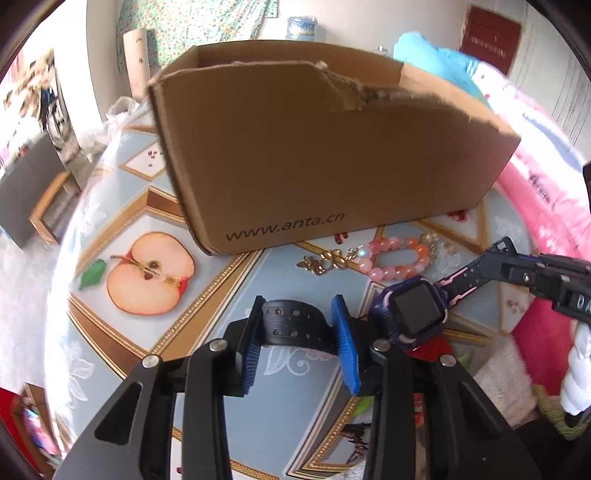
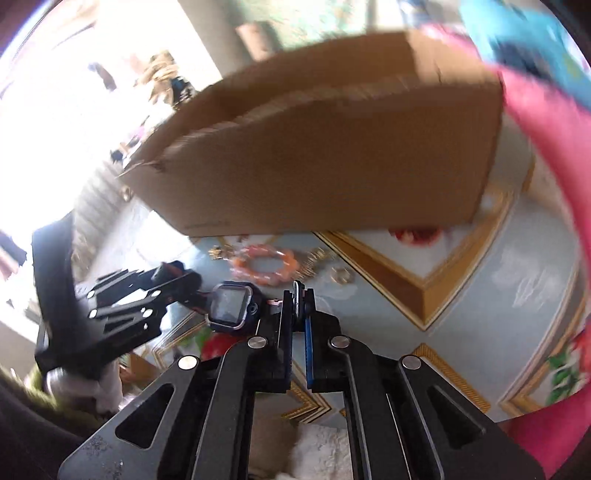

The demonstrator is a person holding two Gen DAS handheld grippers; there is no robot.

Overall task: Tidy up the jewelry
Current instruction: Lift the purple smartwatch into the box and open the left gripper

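Standing on the patterned tabletop (image 1: 229, 295), an open cardboard box (image 1: 325, 155) filled the far view. Both tools held one dark smartwatch (image 1: 415, 312) above the surface: the left tool (image 1: 299, 332) clamped on one strap end, the right tool (image 2: 297, 308) pinched together on the other. A pink bead bracelet (image 1: 397, 258) lay just before the box.

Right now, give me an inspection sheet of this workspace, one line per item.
Surface: table under a fruit-print cloth.
Job's things: smartwatch held off the cloth by its straps; pink bead bracelet and gold chain lying before the cardboard box, which has a torn rim.
Clutter: pink fabric at the table's right edge.
Grippers: left tool gripping one strap; right tool shut on the other strap.
Cables: nothing seen.
Surroundings: floral curtain, water bottle behind the box.
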